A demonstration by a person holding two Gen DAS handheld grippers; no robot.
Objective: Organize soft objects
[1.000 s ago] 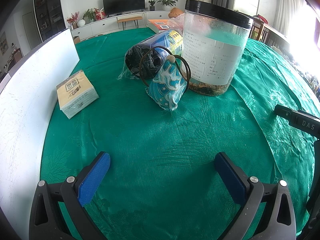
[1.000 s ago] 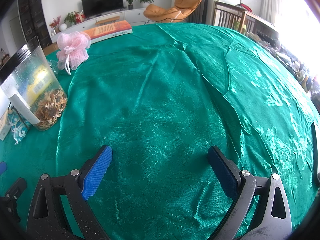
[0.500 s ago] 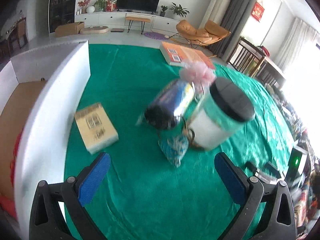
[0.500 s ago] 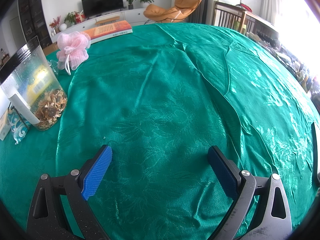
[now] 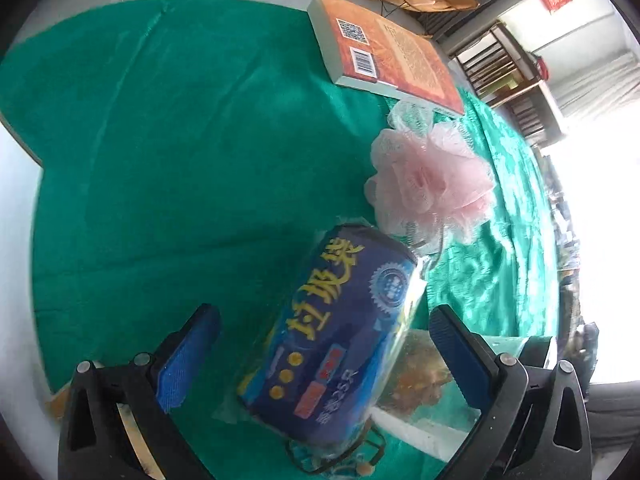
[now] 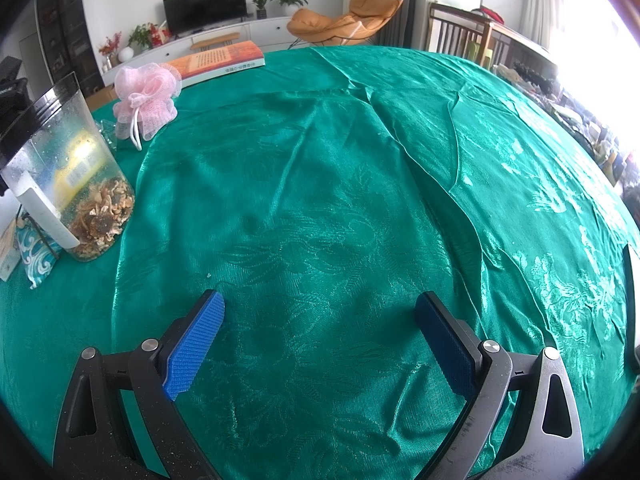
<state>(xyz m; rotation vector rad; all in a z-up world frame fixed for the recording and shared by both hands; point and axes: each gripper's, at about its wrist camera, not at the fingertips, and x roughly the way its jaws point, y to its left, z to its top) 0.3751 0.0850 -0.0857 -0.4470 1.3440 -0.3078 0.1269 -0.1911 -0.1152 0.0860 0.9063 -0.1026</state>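
In the left wrist view a dark blue roll pack (image 5: 340, 344) with yellow lettering lies on the green cloth, directly below my left gripper (image 5: 324, 340), which hangs open above it with the pack between the fingers, not touching. Beyond it sits a pink mesh bath pouf (image 5: 432, 180). A blue wave-patterned pouch (image 6: 36, 252) with ring handles leans by the jar. My right gripper (image 6: 320, 336) stands open and empty low over bare cloth; the pink pouf (image 6: 146, 96) is far to its left.
A clear jar (image 6: 68, 172) with a black lid and dried bits stands at the left of the right wrist view. An orange book (image 5: 384, 44) lies at the table's far edge. A white box wall (image 5: 16, 240) borders the left. Wrinkled green cloth (image 6: 360, 184) covers the table.
My left gripper has risen, moved forward over the roll pack and tilted down onto it. The tissue pack has left its view. The right gripper has not moved.
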